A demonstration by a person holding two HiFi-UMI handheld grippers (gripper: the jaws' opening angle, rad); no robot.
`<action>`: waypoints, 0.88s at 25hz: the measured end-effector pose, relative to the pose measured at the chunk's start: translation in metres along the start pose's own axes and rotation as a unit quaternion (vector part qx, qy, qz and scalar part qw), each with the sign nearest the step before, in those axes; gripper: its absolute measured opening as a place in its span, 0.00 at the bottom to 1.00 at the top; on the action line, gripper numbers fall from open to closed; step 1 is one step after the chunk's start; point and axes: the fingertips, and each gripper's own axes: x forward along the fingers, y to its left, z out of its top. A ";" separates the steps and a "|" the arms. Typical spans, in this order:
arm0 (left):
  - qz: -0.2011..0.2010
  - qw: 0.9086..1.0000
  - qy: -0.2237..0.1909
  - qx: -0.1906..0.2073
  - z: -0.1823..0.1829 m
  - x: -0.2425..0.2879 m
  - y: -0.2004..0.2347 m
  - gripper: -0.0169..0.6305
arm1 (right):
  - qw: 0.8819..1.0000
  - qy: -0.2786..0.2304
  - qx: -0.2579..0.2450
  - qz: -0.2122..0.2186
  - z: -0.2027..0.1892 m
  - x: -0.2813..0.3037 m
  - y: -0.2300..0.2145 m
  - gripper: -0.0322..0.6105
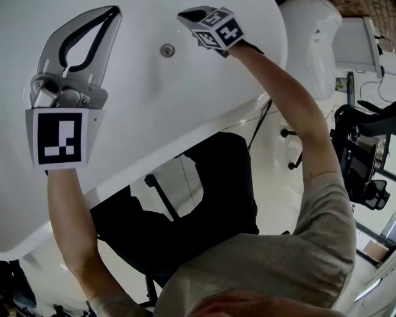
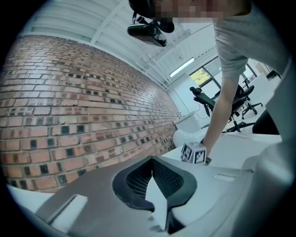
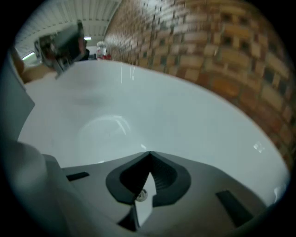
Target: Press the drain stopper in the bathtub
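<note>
The white bathtub (image 1: 142, 117) fills the upper left of the head view. A small round metal drain stopper (image 1: 167, 50) sits in its floor. My right gripper (image 1: 187, 13) reaches into the tub just right of the stopper, jaws shut and empty. In the right gripper view the stopper (image 3: 141, 195) shows through the slit behind the closed tips of the right gripper (image 3: 149, 153). My left gripper (image 1: 114, 10) hangs over the tub's left part, shut on nothing. In its own view the left gripper (image 2: 151, 158) points at the brick wall (image 2: 69, 115), away from the stopper.
A brick wall (image 3: 222, 51) runs behind the tub. A black chair (image 1: 204, 204) stands between the tub and the person. A white toilet-like fixture (image 1: 312, 43) is at upper right, with office chairs (image 1: 362, 155) beyond it.
</note>
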 end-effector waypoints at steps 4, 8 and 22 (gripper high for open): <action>0.022 1.000 0.007 -0.004 0.010 -0.012 0.010 0.03 | 0.984 -0.175 0.005 -0.029 0.096 -0.187 0.018 0.05; 0.044 0.999 0.008 -0.022 0.061 -0.033 -0.002 0.03 | 0.963 -0.263 -0.028 -0.059 0.126 -0.352 0.066 0.05; 0.083 0.985 -0.149 -0.026 0.359 -0.188 -0.110 0.03 | 0.818 -0.550 -0.059 -0.155 0.142 -0.669 0.247 0.05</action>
